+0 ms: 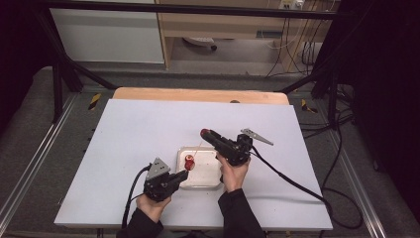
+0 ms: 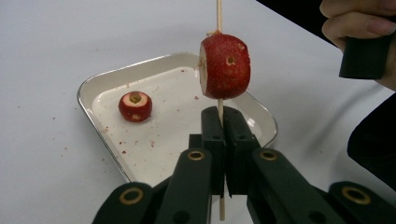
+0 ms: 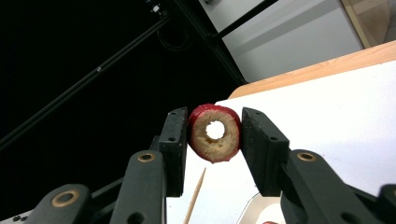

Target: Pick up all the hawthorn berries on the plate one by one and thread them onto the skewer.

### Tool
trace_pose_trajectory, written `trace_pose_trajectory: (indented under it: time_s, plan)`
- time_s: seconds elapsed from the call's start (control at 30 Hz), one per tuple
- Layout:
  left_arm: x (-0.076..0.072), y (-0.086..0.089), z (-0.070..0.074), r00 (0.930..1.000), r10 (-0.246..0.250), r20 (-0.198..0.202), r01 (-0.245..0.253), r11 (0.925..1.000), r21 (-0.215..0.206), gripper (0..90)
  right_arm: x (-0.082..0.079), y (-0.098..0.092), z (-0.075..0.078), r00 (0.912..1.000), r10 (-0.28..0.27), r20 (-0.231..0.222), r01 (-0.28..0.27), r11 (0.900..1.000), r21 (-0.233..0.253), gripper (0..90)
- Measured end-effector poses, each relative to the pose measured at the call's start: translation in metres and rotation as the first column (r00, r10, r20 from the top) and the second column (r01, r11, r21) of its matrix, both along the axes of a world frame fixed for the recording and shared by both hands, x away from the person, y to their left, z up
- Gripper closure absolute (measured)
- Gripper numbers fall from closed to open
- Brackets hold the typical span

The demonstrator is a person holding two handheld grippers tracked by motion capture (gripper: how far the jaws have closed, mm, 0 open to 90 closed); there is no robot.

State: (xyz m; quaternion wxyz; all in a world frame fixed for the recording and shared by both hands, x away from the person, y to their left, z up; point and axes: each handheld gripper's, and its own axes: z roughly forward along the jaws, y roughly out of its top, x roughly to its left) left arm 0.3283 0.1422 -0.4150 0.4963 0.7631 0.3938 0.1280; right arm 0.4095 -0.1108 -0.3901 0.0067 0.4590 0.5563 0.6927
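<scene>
The left gripper (image 2: 223, 140) is low in the middle of the left gripper view. Its jaws are pressed together on a thin wooden stick (image 2: 218, 14) that stands straight up. A red fruit piece (image 2: 225, 65) with a small hole sits on the stick, just above the jaws. Behind it, in the left half of that view, a white tray (image 2: 93, 84) lies on the white table (image 2: 46, 37). A smaller red fruit piece (image 2: 135, 106) with a hollow top rests in the tray, near its left side.

The right gripper (image 3: 214, 140) is in the middle of the right gripper view. Its jaws pinch a red fruit ring (image 3: 215, 132) with a pale inside and a round hole. The stick's tip (image 3: 196, 193) pokes up below the ring, not touching it.

In the high view, both grippers are near the tray (image 1: 208, 181) at the lower middle, the left gripper (image 1: 182, 175) at its left edge and the right gripper (image 1: 205, 133) lifted above its upper right.
</scene>
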Motion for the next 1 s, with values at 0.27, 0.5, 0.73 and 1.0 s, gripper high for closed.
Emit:
trace_pose_trajectory:
  time_s: [0.27,0.5,0.73,1.0]
  plan:
    - [0.001,-0.0027,0.0018,1.0,-0.002,0.004,0.002,1.0,-0.004,88.2,-0.001,0.0008,-0.0007,1.0,-0.001,0.005,0.001,1.0,-0.001,62.7]
    - [0.0017,-0.0027,0.0022,1.0,0.0,0.002,0.0,1.0,-0.007,88.3,-0.0016,0.0013,-0.0016,1.0,0.003,0.007,-0.003,1.0,-0.004,62.7]
    - [0.0027,-0.004,0.0024,1.0,0.006,-0.002,-0.006,0.9999,-0.016,88.3,-0.0021,0.0023,-0.0029,1.0,0.006,0.007,-0.006,1.0,-0.004,62.8]
    - [0.0043,-0.0071,0.0032,0.9996,0.029,-0.007,-0.029,0.9991,-0.032,88.4,-0.0043,0.0041,-0.0045,1.0,0.007,0.006,-0.007,1.0,0.002,62.9]
